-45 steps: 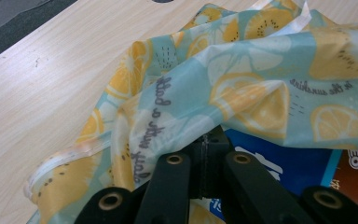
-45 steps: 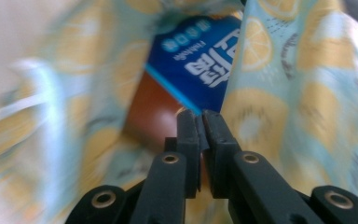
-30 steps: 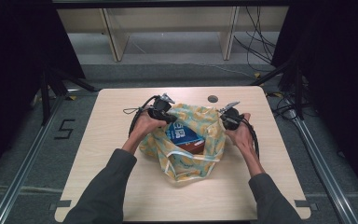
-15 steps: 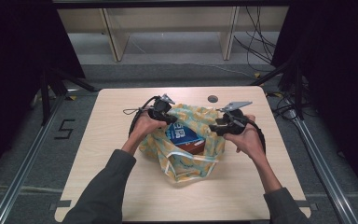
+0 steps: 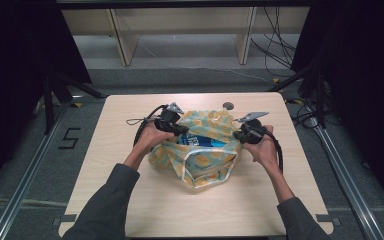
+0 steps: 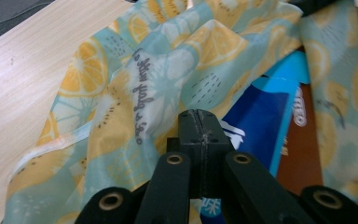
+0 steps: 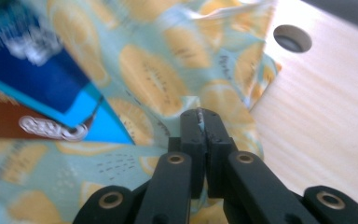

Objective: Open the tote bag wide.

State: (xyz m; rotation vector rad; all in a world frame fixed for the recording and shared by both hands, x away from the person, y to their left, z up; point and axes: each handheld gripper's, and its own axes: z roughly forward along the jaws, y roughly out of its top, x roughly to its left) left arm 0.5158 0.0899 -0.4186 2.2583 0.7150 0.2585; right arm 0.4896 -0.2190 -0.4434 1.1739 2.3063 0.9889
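- High view: a lemon-print fabric bag (image 5: 200, 160) lies mid-desk (image 5: 130, 200), just nearer the person than the round hole (image 5: 228, 105) at the desk's far edge; everything below is placed from the bag.
- At the bag's left rim, the left gripper (image 5: 172, 125) has its jaws pressed together on a fold of the cloth, seen closely in the left gripper view (image 6: 200, 135).
- In the bag's open mouth sits a blue and brown snack packet (image 5: 200, 141), glossy and flat, its far end under the cloth.
- At the bag's right rim, the right gripper (image 5: 244, 134) is likewise clamped on the hem (image 7: 199, 122).
- The step looks like spreading the mouth: pull both rims apart evenly and low, so the thin, soft cloth neither slips from the jaws nor drags the packet.
- The cloth is limp and creased, with pale piping along its near edge.
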